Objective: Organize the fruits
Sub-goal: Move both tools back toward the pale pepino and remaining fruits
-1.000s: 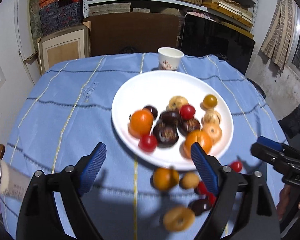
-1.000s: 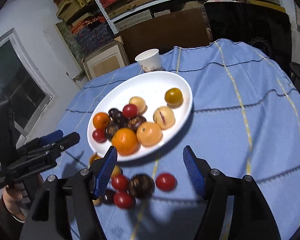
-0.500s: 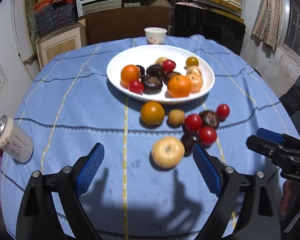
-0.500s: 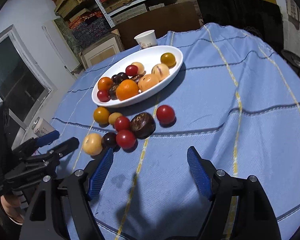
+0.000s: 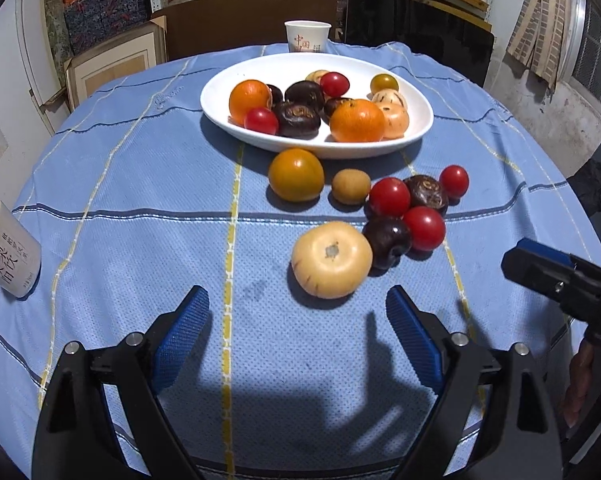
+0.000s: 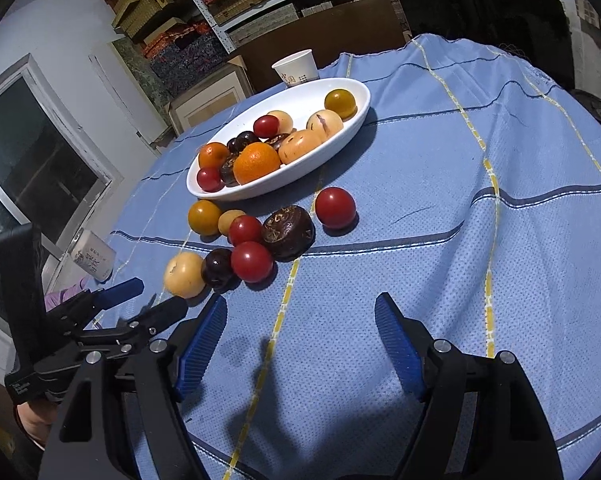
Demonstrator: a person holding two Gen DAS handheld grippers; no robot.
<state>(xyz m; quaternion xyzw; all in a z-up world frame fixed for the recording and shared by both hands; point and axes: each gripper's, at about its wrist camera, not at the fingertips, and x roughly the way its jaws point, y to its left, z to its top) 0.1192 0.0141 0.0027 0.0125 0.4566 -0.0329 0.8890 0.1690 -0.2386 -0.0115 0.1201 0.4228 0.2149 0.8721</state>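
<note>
In the left wrist view, our left gripper stood wide open above the blue tablecloth, with nothing between its blue pads. A pale yellow fruit lay just ahead of it, at about 12 o'clock. A dark plum touched this fruit at its 2 o'clock side. Beyond them we saw red tomatoes, a brown fruit, a small tan fruit and an orange-yellow tomato, all loose on the cloth. The white plate with more fruits was farther, at 12 o'clock, and a paper cup stood behind it. A can lay tilted at 9 o'clock. Our right gripper showed at 3 o'clock.

In the right wrist view, our right gripper was also open and empty over the cloth. The loose fruits lay at about 11 o'clock from it: the pale fruit nearest to the left gripper, then the plum and a red tomato touching it. The plate was beyond them, near 12 o'clock.
</note>
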